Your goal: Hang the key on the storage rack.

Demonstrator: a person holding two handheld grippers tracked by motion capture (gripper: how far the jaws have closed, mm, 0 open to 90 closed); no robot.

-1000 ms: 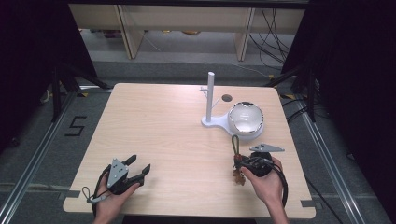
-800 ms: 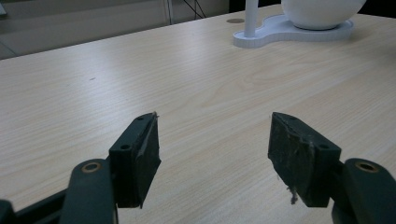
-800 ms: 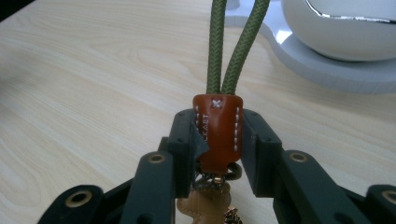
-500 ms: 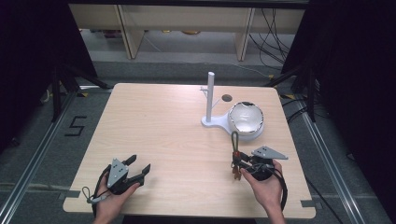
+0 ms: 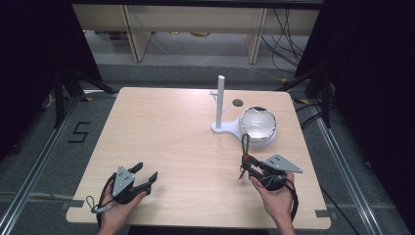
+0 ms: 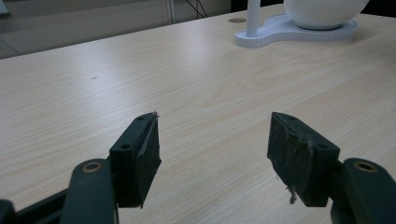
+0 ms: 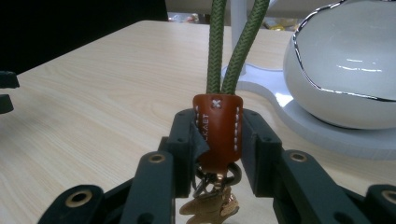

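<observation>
Keyring (image 7: pixel 218 135) sits clamped in right gripper (image 7: pixel 218 140); left gripper (image 6: pixel 212 154) gapes open; bowl (image 5: pixel 258 125) contents unclear.

White stand (image 5: pixel 221 105) and bowl (image 5: pixel 258 126) block the far right; table (image 5: pixel 161 132) elsewhere open.

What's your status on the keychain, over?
Right hand-held gripper shut on keychain, green loop up. Left hand-held gripper open, resting on table. Path to white stand clear.

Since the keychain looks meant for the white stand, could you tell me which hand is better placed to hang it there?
The right. The right gripper is shut on the keychain, close to the white stand. The left gripper is open, holds nothing, and sits farther from the stand.
</observation>
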